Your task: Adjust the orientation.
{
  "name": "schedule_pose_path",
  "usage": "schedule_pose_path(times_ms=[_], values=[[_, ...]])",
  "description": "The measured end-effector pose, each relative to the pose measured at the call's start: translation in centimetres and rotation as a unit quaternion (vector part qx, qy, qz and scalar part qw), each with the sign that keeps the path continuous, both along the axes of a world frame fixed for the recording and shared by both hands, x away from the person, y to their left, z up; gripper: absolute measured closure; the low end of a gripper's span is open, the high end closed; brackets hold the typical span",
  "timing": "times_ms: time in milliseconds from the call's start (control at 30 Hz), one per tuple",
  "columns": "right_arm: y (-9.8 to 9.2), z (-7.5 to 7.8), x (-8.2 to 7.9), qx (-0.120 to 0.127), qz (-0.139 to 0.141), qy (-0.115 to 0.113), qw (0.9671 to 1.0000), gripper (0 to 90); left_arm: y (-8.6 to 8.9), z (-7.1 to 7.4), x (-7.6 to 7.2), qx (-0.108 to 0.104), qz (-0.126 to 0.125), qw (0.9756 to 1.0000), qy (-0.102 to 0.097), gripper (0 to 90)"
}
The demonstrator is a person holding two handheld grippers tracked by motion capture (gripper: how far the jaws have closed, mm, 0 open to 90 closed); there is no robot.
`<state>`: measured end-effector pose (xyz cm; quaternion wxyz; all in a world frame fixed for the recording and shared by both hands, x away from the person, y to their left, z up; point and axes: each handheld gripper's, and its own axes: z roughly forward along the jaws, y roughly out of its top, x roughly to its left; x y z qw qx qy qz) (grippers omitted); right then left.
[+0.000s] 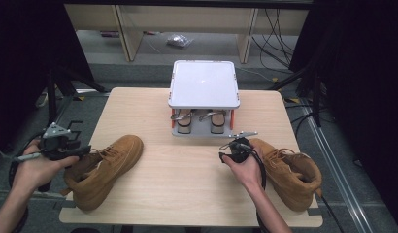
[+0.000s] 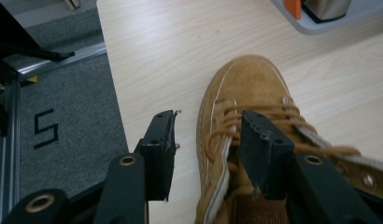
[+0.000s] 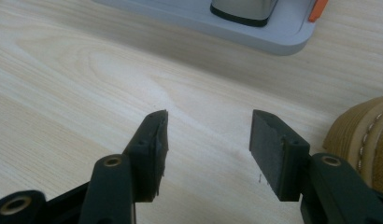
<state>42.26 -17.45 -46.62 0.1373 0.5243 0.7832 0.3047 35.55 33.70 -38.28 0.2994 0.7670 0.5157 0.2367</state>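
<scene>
Two sandals (image 1: pixel 199 120) inside grey rack (image 1: pixel 204 83)

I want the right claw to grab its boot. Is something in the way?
No, nothing I can see. The right claw is open over bare table, and the right boot sits just beside it.

1. Left gripper (image 1: pixel 73 151): black body w/ grey three-cornered plate on top, black cable trailing.
2. Right gripper (image 1: pixel 231 151): black body, silver bracket, black cable looped alongside.
3. Fingers (image 3: pixel 150 149): black blocky pads, brass-ringed holes on the arms.
4. Forearms bare, no sleeves.
</scene>
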Motion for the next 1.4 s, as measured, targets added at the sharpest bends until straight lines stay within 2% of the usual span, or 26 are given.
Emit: schedule_pose_path(times_ms=[67, 167, 233, 400, 433, 467, 533, 567, 600, 667, 700, 733, 767, 800, 867, 900, 967, 1000, 1033, 1133, 1167, 1267, 1300, 1400], values=[[0.1, 0.1, -0.1, -0.002, 0.000, 0.003, 1.0000, 47.3, 0.3, -0.8, -0.4, -0.010, 0.002, 0.9999, 0.006, 54.9], [0.1, -0.1, 0.0, -0.001, 0.001, 0.000, 1.0000, 47.2, 0.4, -1.5, -0.8, -0.003, 0.004, 0.9998, 0.019, 56.4], [0.1, 0.0, -0.1, -0.001, -0.002, 0.006, 1.0000, 47.1, 0.4, -2.1, -0.9, -0.017, 0.004, 0.9995, 0.025, 57.5], [0.1, -0.1, 0.0, 0.002, -0.002, 0.011, 0.9999, 46.9, 0.3, -2.6, -0.7, -0.021, 0.009, 0.9984, 0.052, 60.7], [0.0, -0.2, 0.1, -0.001, 0.000, 0.006, 1.0000, 46.9, 0.2, -2.8, -0.6, -0.023, 0.012, 0.9986, 0.045, 61.2], [-0.1, -0.3, 0.1, -0.010, -0.001, 0.004, 0.9999, 46.9, 0.2, -2.8, -0.5, -0.023, 0.012, 0.9985, 0.047, 61.7], [0.1, -0.3, 0.0, 0.002, -0.002, 0.012, 0.9999, 46.8, 0.1, -2.8, -0.3, -0.020, 0.013, 0.9980, 0.059, 63.3], [0.0, -0.4, 0.0, 0.002, 0.001, 0.013, 0.9999, 46.8, 0.1, -2.7, -0.1, -0.014, 0.013, 0.9972, 0.073, 64.4], [0.0, -0.4, 0.1, -0.001, 0.001, 0.010, 1.0000, 46.7, 0.0, -2.9, 0.0, -0.014, 0.015, 0.9977, 0.065, 65.3], [0.0, -0.5, 0.0, 0.000, -0.002, 0.010, 0.9999, 46.7, -0.1, -3.0, 0.1, -0.014, 0.015, 0.9975, 0.068, 66.8], [0.0, -0.5, 0.1, -0.008, -0.003, 0.010, 0.9999, 46.7, -0.2, -3.0, 0.4, 0.009, 0.010, 0.9965, 0.082, 67.3], [0.0, -0.5, 0.1, -0.008, -0.003, 0.010, 0.9999, 46.7, -0.2, -3.0, 0.4, 0.009, 0.010, 0.9965, 0.082, 68.0], [-0.1, -0.6, 0.1, -0.004, -0.001, 0.010, 0.9999, 46.6, -0.3, -2.9, 0.6, 0.022, 0.009, 0.9945, 0.102, 69.1], [0.0, -0.6, 0.0, 0.005, 0.000, 0.012, 0.9999, 46.6, -0.4, -2.9, 0.6, 0.030, 0.010, 0.9938, 0.107, 70.0], [0.1, -0.6, 0.0, 0.012, -0.005, 0.014, 0.9998, 46.6, -0.5, -3.0, 0.6, 0.035, 0.012, 0.9937, 0.106, 71.8], [-0.2, -0.6, 0.0, 0.006, 0.005, 0.013, 0.9999, 46.6, -0.5, -3.0, 0.7, 0.036, 0.014, 0.9932, 0.109, 72.5], [-0.2, -0.5, 0.0, 0.006, 0.000, 0.013, 0.9999, 46.6, -0.6, -3.2, 0.8, 0.034, 0.019, 0.9938, 0.104, 73.5], [-0.3, -0.6, 0.1, -0.004, -0.001, 0.011, 0.9999, 46.5, -0.6, -3.1, 0.8, 0.038, 0.012, 0.9934, 0.108, 74.0], [-0.2, -0.6, 0.0, 0.007, 0.000, 0.014, 0.9999, 46.5, -0.6, -3.1, 0.8, 0.041, 0.012, 0.9934, 0.106, 74.5], [-0.1, -0.8, -0.1, 0.010, 0.003, 0.005, 0.9999, 46.5, -0.6, -3.1, 0.7, 0.050, 0.003, 0.9933, 0.104, 76.5], [0.0, -0.7, -0.1, 0.014, -0.001, 0.011, 0.9998, 46.5, -0.7, -3.0, 0.7, 0.056, 0.000, 0.9930, 0.104, 77.4], [0.1, -0.7, -0.3, 0.016, -0.005, 0.022, 0.9996, 46.6, -0.9, -3.1, 0.5, 0.068, -0.012, 0.9933, 0.093, 81.0], [0.0, -0.8, -0.3, 0.012, -0.003, 0.018, 0.9998, 46.7, -1.0, -3.1, 0.4, 0.071, -0.012, 0.9935, 0.088, 82.1], [0.0, -0.8, -0.3, 0.016, -0.009, 0.023, 0.9996, 46.8, -1.3, -3.2, 0.1, 0.070, -0.013, 0.9948, 0.073, 83.7]])
